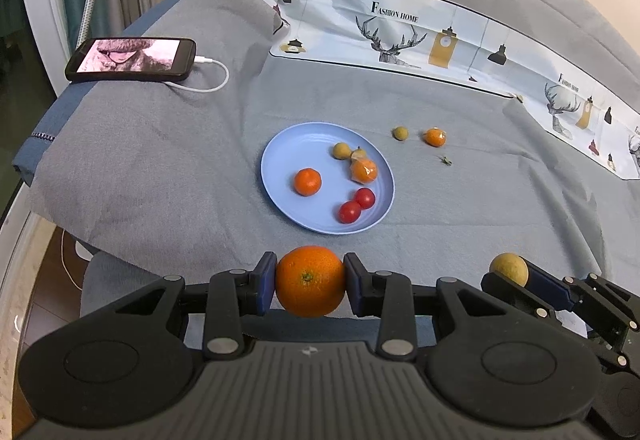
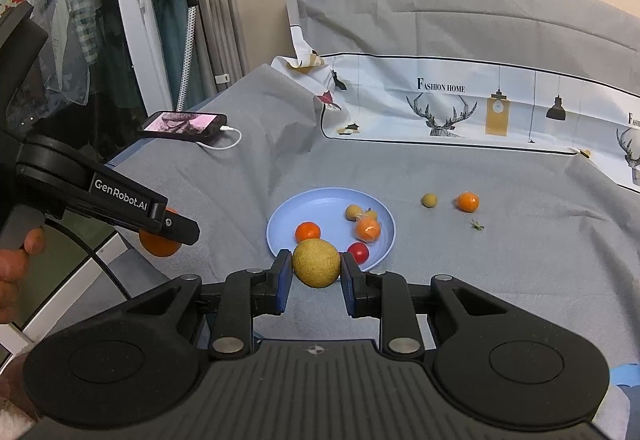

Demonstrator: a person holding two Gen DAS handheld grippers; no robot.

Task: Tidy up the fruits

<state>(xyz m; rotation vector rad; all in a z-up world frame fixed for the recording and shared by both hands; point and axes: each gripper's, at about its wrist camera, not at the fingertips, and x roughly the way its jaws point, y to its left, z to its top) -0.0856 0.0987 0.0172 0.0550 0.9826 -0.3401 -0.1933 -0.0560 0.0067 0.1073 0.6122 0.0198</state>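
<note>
My left gripper (image 1: 310, 282) is shut on a large orange (image 1: 310, 280), held above the grey cloth in front of the blue plate (image 1: 288, 144). My right gripper (image 2: 316, 270) is shut on a round yellow-brown fruit (image 2: 316, 263), just before the plate's near rim (image 2: 280, 216). The plate holds a small orange (image 1: 307, 181), a wrapped orange (image 1: 364, 170), two red tomatoes (image 1: 357, 204) and small yellow fruits (image 1: 342, 151). A yellow fruit (image 1: 400, 133) and a small orange (image 1: 435, 137) lie on the cloth right of the plate.
A phone (image 1: 132, 58) with a white cable lies at the far left of the grey cloth. A printed white sheet (image 1: 440, 40) runs along the back. A small green stem (image 1: 445, 160) lies right of the plate. The cloth's edge drops off at left.
</note>
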